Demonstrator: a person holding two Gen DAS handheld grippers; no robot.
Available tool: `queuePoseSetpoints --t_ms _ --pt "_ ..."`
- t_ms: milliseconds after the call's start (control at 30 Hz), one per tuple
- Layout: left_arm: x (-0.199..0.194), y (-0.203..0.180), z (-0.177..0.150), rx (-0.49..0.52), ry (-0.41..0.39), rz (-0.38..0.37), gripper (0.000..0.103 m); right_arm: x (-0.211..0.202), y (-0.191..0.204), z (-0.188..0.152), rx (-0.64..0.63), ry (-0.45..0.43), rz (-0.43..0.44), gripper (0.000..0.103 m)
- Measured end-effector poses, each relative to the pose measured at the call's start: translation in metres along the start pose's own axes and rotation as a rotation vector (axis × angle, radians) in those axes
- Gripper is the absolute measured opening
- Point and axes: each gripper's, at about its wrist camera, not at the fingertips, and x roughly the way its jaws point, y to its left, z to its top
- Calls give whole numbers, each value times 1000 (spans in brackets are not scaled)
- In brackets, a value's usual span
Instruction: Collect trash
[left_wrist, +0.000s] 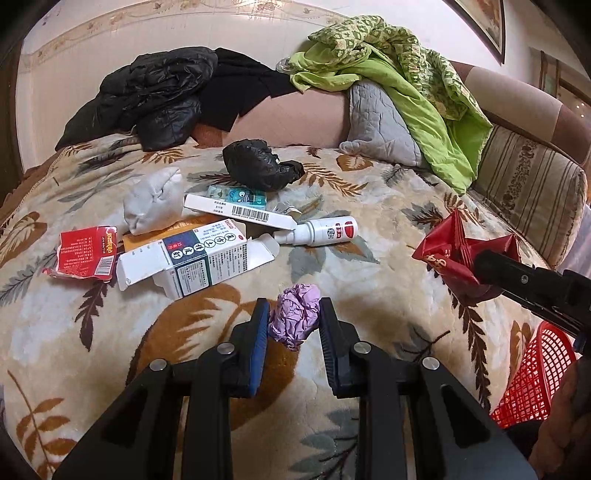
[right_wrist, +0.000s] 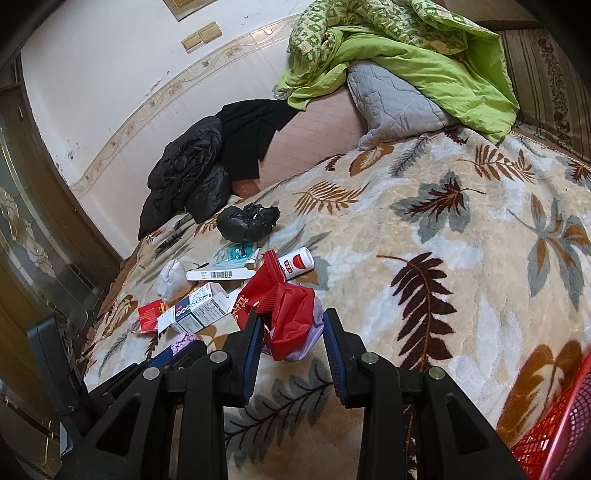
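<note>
On the leaf-print blanket (left_wrist: 388, 295), a torn red pack (left_wrist: 86, 256), open carton (left_wrist: 192, 260) and spray bottle (left_wrist: 327, 229) lie in a loose heap. The left gripper (left_wrist: 293, 319) pinches a purple wad (left_wrist: 295, 314) between narrowed fingers. The right gripper (right_wrist: 293, 332), part-open, holds a red wrapper (right_wrist: 284, 314) above the blanket. A red basket (left_wrist: 535, 376) sits far right.

Beyond the left fingers, the torn red packet (left_wrist: 86, 254) carries yellow lettering too blurred to read and a barcode. The open white carton (left_wrist: 188, 258) bears large Chinese characters, too small to make out. The long white box (left_wrist: 236, 213) shows only a barcode. The spray bottle's (left_wrist: 325, 229) red label is illegible.
</note>
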Motion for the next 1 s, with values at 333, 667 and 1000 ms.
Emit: queuePoseSetpoints --t_ms 333,667,1000 --pt "0 0 1 2 -2 -1 25 -1 -1 1 -2 -1 -1 35" --pt "-1 -1 0 0 -3 0 25 -2 1 0 -6 -1 -3 35" --pt "0 -1 0 1 -4 1 26 -1 2 0 -8 -1 -3 35"
